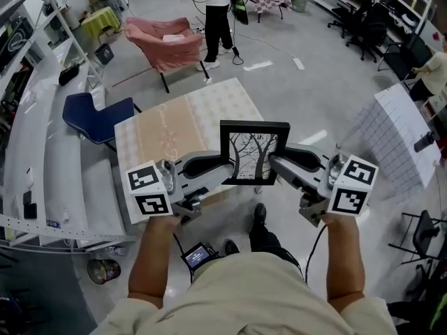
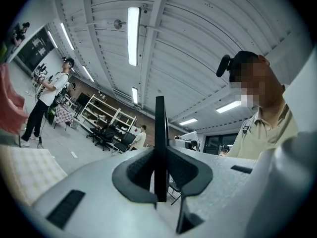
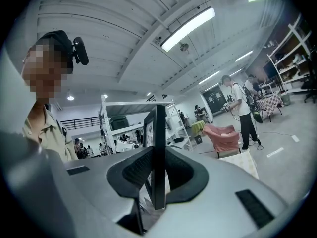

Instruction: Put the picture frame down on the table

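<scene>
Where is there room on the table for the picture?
Nearly everywhere: the table shows nothing on it, from the side by the blue chair to the far end by the pink chair. Only its near corner is hidden behind the frame. Nowhere is crowded.

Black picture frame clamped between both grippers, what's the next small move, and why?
Probably move the black picture frame forward and down toward the beige patterned table. The left gripper and right gripper each clamp one side edge, holding it upright in the air near the table's front edge, so it is not resting there yet.
</scene>
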### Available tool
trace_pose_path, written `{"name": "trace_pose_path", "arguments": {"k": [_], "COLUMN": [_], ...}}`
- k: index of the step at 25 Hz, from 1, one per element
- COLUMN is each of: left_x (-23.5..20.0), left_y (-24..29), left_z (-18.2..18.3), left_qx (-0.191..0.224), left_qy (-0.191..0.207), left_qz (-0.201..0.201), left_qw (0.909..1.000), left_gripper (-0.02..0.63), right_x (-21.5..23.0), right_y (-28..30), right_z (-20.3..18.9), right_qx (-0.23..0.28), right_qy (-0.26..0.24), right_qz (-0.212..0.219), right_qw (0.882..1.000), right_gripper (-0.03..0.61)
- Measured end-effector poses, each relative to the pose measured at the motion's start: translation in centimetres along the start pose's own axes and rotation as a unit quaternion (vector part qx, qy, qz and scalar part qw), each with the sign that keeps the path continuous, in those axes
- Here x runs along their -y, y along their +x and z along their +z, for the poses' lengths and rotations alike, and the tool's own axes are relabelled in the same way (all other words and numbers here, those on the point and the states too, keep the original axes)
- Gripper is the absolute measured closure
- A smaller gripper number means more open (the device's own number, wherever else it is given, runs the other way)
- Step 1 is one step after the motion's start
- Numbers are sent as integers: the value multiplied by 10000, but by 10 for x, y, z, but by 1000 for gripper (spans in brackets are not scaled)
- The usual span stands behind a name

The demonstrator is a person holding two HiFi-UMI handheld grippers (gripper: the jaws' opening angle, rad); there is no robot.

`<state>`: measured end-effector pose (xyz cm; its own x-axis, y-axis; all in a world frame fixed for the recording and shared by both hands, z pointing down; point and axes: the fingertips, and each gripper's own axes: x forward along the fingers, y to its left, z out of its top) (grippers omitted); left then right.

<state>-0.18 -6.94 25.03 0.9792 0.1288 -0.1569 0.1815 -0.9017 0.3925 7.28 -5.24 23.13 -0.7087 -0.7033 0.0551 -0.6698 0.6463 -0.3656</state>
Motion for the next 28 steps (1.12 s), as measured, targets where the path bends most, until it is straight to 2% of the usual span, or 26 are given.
{"name": "trace_pose_path", "arguments": {"k": [6, 11, 17, 22, 28], "left_x": [-13, -68, -116, -176, -227], "left_y": [-1, 5, 21, 26, 39], "left_z": [12, 23, 32, 39, 23], "left_qx": [7, -12, -28, -44, -85], "left_qy": [-20, 11, -93, -228, -498], "left_qz": [118, 340, 553, 719, 991], "left_qw": [9999, 9994, 9984, 9971, 9938], "left_gripper": [543, 543, 543, 543, 543], "right_x": [10, 61, 112, 166, 220], "right_y": [12, 40, 58, 88, 102], "right_z": [10, 20, 30, 35, 22], "right_qx": [-9, -19, -114, -230, -443], "right_qy": [31, 92, 254, 414, 683], "right_qz": [85, 238, 368, 414, 403], "right_qw": [10000, 9997, 9989, 9980, 9959], "right_gripper": [508, 508, 508, 508, 508]}}
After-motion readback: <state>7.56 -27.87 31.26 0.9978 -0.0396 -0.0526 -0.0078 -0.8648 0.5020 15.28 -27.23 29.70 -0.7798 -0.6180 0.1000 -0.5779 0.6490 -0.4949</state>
